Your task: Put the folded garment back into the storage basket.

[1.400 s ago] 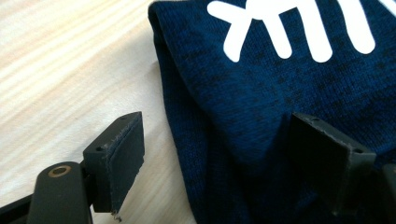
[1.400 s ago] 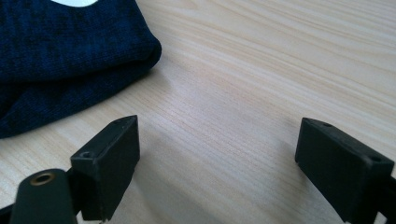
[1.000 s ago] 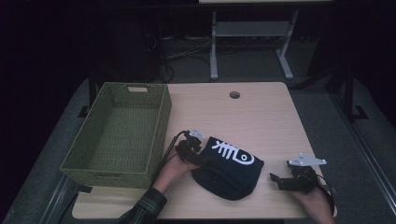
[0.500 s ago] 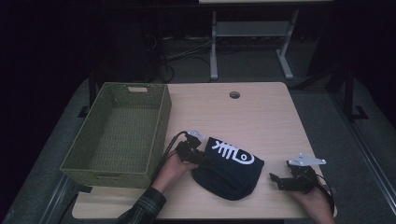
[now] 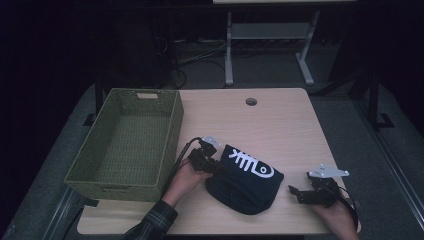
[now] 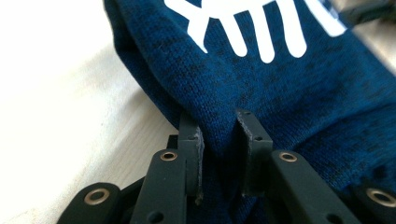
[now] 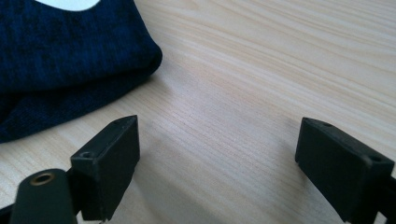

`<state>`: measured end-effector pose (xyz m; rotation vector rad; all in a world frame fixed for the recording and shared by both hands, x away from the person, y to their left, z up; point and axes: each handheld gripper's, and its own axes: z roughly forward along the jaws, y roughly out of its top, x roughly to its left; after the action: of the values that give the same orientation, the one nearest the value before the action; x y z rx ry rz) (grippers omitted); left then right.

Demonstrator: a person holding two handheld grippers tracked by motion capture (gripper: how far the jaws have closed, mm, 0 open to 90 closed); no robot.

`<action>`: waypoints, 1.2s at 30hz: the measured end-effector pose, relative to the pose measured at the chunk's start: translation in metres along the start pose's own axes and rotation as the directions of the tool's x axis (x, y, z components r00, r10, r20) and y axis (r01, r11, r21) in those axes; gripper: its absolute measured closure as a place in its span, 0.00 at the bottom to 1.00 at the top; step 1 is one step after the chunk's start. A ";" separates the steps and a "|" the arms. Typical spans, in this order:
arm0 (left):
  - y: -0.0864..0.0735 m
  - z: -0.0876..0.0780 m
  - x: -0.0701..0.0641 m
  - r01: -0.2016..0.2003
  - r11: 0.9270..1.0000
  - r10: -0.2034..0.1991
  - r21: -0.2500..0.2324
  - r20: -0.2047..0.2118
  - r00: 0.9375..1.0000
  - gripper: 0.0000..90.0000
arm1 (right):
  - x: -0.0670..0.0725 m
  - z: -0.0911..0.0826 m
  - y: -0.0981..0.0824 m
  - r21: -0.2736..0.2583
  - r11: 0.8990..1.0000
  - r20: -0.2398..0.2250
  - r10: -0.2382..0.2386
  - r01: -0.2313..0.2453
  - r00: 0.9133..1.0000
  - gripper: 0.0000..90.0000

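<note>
A folded dark blue knitted cloth [image 5: 245, 182] with a white fishbone print lies at the front middle of the wooden table [image 5: 280, 125]. My left gripper [image 5: 216, 169] is at the cloth's left edge. Its jaws have just been closing. In the left gripper view both pads pinch a raised fold of the blue cloth [image 6: 289, 93], so that gripper [image 6: 219, 140] is shut on it. My right gripper [image 5: 296, 192] rests low on the table to the right of the cloth. In the right gripper view this gripper [image 7: 219, 158] stands wide open over bare wood, with the cloth [image 7: 60, 56] at upper left.
A green woven basket [image 5: 172, 135] stands on the table's left side, close to the left hand, with nothing visible inside it. A round cable hole [image 5: 251, 101] sits near the table's far edge. Beyond the table are a dark floor, cables and a metal stand.
In the high view the left gripper's jaws have drawn in on the cloth's left edge. Neither hand has shifted noticeably, and the cloth lies where it was.
</note>
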<state>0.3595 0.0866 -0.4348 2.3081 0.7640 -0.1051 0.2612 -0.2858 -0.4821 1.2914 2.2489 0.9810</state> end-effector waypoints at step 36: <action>0.058 -0.086 -0.038 -0.062 0.998 0.061 0.014 0.062 0.996 0.83 | 0.000 0.000 0.000 0.001 1.000 -0.002 0.003 -0.003 1.000 0.15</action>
<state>0.3491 0.0890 -0.3247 2.3297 0.6632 -0.1537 0.2610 -0.2857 -0.4818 1.2949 2.2506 0.9828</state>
